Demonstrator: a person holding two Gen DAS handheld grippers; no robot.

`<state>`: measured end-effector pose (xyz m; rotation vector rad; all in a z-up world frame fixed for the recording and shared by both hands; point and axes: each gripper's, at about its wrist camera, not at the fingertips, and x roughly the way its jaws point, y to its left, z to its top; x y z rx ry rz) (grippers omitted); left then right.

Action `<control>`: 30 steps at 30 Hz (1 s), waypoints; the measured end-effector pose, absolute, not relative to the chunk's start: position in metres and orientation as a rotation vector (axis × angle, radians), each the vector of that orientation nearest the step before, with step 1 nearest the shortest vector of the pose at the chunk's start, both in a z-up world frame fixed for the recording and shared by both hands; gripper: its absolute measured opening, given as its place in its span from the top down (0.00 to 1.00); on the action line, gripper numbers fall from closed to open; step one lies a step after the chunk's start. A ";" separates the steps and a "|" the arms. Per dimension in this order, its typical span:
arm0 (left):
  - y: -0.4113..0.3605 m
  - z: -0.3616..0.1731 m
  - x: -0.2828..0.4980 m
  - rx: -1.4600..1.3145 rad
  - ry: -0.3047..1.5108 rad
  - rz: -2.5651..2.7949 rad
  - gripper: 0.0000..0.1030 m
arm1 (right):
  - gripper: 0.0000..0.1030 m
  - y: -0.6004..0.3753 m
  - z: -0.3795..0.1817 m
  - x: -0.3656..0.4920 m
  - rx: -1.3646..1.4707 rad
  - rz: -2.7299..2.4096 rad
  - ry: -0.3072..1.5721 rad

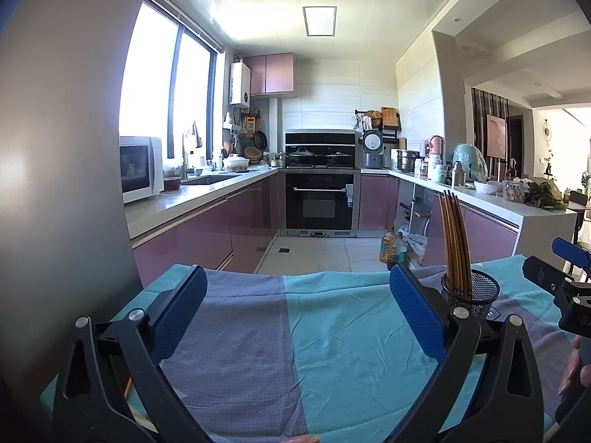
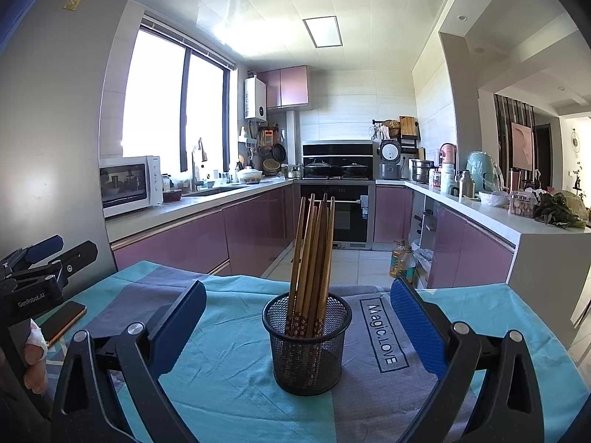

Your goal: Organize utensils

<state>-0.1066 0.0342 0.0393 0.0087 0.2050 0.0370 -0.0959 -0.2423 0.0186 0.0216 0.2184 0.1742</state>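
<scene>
A black mesh holder (image 2: 306, 343) stands upright on the teal and grey cloth (image 2: 229, 376) in the right wrist view. Several wooden chopsticks (image 2: 314, 254) stand in it, leaning slightly. My right gripper (image 2: 297, 317) is open and empty, its blue fingers either side of the holder and apart from it. In the left wrist view my left gripper (image 1: 297, 302) is open and empty over bare cloth (image 1: 332, 350); the holder (image 1: 471, 291) with chopsticks (image 1: 454, 236) stands just beyond its right finger.
A phone (image 2: 62, 321) lies on the cloth at the left. A grey fridge wall (image 1: 66, 147) rises close on the left. Beyond the table edge lie a kitchen floor, oil bottles (image 2: 400, 260) and purple cabinets (image 2: 177, 236).
</scene>
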 end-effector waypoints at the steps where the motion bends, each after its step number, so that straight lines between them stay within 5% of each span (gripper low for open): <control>1: 0.034 0.039 -0.107 0.009 0.205 0.036 0.05 | 0.06 -0.242 0.019 -0.096 0.023 0.175 0.218; 30: 0.033 0.041 -0.109 0.008 0.202 0.042 0.05 | 0.06 -0.239 0.020 -0.094 0.026 0.176 0.224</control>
